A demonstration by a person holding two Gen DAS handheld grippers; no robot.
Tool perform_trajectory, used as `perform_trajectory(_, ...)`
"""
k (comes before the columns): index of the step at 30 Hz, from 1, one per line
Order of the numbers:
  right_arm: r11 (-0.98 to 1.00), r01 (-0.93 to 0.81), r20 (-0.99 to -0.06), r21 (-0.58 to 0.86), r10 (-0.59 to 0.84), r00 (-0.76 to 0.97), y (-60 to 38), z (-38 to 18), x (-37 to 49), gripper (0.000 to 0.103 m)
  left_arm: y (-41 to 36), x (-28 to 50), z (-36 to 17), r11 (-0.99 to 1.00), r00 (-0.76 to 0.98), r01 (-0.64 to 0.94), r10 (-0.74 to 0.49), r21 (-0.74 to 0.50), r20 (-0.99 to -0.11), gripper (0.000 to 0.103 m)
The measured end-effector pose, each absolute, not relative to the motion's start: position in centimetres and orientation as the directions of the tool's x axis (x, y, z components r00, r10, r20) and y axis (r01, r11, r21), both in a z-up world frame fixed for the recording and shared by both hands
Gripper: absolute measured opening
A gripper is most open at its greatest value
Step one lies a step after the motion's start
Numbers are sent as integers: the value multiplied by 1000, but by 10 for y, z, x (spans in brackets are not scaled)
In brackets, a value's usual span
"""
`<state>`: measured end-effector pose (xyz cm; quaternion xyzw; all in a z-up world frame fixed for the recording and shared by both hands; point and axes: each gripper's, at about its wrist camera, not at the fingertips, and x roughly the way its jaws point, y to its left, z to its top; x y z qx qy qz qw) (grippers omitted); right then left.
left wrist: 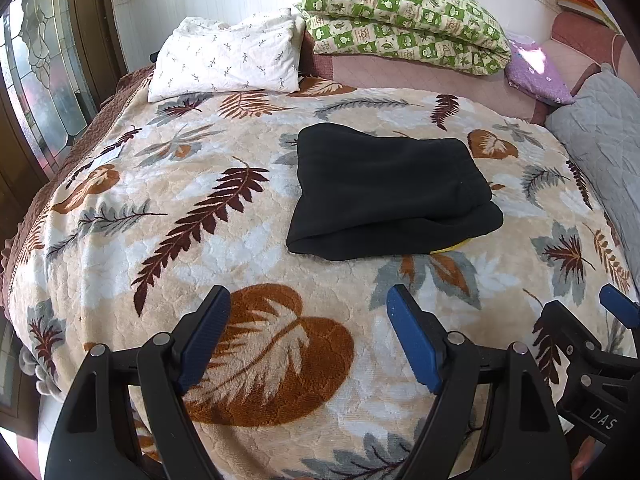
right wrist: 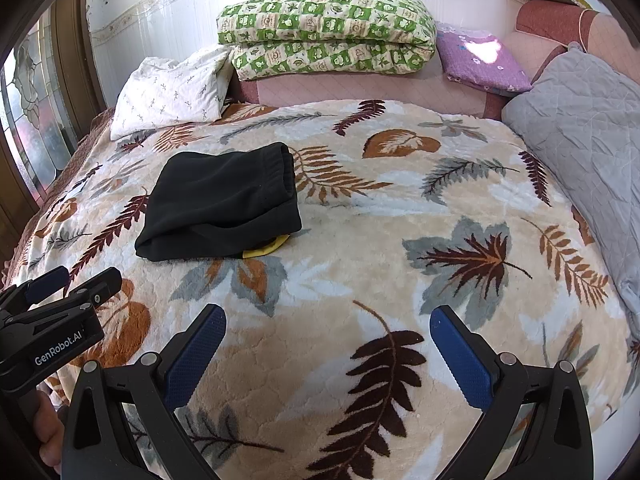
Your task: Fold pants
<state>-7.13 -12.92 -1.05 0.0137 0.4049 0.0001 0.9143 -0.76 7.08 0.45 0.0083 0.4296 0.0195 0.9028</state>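
Black pants (left wrist: 390, 196) lie folded on the leaf-print blanket (left wrist: 248, 216), ahead of left tool (left wrist: 308, 312) and right tool (right wrist: 328, 332), both released, holding nothing.

Both cams sit just behind their own fingers, raised over the near part of the bed, looking fwd and down toward the headboard wall. Left wrist view: the left gripper (left wrist: 308, 308) fills the bottom, and the black pants (left wrist: 384, 196) lie center, a bit right, not far ahead. The right gripper (left wrist: 600, 308) enters at its right edge.

Right wrist view: stands more to the right, w/ the right gripper (right wrist: 326, 326) at bottom; the pants (right wrist: 224, 204) fall left of center. The left gripper (right wrist: 76, 280) shows at its left edge.

Shared: leaf blanket (left wrist: 168, 184) (right wrist: 400, 220), white pillow (left wrist: 228, 56) (right wrist: 172, 88), green quilt (left wrist: 400, 16) (right wrist: 328, 32).
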Motion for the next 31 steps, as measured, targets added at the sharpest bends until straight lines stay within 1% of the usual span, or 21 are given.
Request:
perform_trajectory(12,1000,10,-744,22,9,668,-130,-13,-71,103,74,-6,1,1000,623,-16,16,8,-782,81)
perform_trajectory(16,1000,15,-748,4,-7,664,-130,-16,-70,103,74,-9,4,999,664,-21,33,26,-747,81)
perform_trajectory(20,1000,16,-752,5,-7,659,-131,-17,-68,103,74,-9,8,1000,678,-8,20,20,-735,81)
perform_trajectory(31,1000,19,-756,11,-4,654,-132,-17,-67,103,73,-3,2,1000,641,-6,23,25,-768,81)
